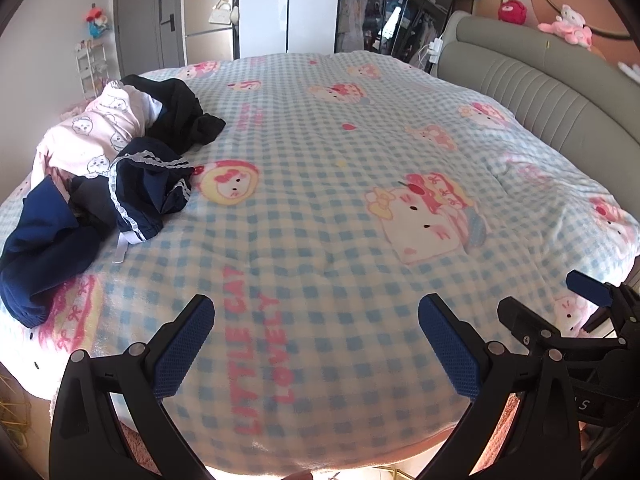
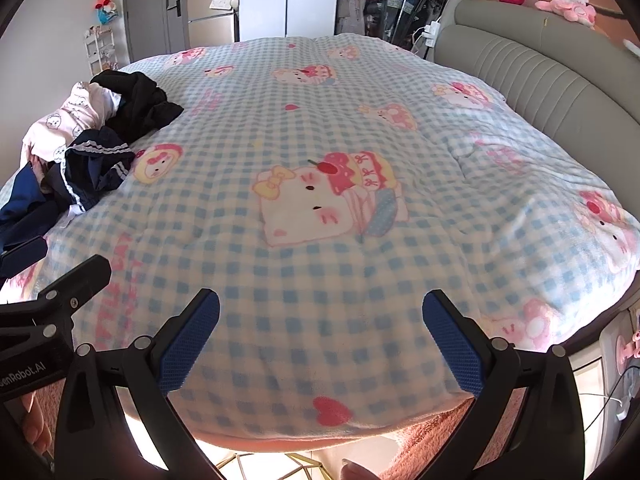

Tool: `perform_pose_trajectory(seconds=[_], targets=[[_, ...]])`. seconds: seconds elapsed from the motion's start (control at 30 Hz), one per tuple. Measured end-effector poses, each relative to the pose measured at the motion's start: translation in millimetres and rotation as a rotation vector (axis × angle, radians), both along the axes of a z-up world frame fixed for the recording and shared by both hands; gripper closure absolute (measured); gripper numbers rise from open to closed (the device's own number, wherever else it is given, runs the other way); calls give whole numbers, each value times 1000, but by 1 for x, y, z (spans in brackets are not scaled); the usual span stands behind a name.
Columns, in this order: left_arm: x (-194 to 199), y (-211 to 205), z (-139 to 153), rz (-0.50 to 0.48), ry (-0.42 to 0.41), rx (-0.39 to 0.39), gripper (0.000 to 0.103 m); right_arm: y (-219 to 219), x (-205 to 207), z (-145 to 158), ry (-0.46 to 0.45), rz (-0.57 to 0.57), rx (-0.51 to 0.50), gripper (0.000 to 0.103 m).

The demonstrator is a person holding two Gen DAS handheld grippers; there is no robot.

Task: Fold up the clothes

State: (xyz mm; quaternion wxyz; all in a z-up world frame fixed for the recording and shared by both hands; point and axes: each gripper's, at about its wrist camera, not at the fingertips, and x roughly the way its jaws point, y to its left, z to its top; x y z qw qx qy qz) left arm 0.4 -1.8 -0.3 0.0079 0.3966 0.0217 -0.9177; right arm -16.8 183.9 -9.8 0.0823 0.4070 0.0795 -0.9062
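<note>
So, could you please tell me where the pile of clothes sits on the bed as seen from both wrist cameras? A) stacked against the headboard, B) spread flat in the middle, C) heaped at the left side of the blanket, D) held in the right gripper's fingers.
C: the pile of clothes lies crumpled at the left edge of the checked blanket, and both grippers hang open, holding nothing.

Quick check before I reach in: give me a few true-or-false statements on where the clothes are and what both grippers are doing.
1. The clothes pile lies on the left part of the bed. True.
2. The left gripper is shut on a garment. False: its jaws are wide open and hold nothing.
3. The right gripper is open over the checked blanket. True.
4. The navy garment with white trim is folded flat. False: it lies crumpled in the pile.
</note>
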Motion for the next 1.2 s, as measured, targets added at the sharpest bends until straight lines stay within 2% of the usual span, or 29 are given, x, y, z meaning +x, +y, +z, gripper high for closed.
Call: perform_pose_trajectory(seconds=[0.23, 0.33, 0.43, 0.63, 0.77, 0.9, 1.0, 1.07, 1.17, 1.2], targets=[[4, -16, -2, 1, 9, 157, 0, -23, 11, 2, 82, 4, 49, 0], [7, -30, 0, -6, 13, 166, 0, -40, 11, 5, 104, 40, 87, 0], [12, -55, 8, 15, 30, 183, 0, -54, 4, 10, 65, 130, 40, 0], [32, -119, 17, 159, 51, 186, 0, -96, -3, 14, -11, 312, -67, 0], [47, -171, 5, 294, 57, 207, 0, -125, -7, 16, -59, 432, -130, 0], [58, -228, -12, 443, 56, 258, 0, -180, -4, 2, -98, 517, -89, 0], [59, -267, -24, 536, 19, 220, 0, -212, -12, -8, -141, 578, -97, 0], [55, -293, -30, 553, -11, 216, 0, -239, -14, -14, -157, 613, -104, 1], [49, -325, -34, 519, -13, 260, 0, -275, -15, -18, -162, 646, -126, 1], [48, -332, -36, 524, -14, 251, 0, -287, -15, -19, -164, 656, -133, 6]])
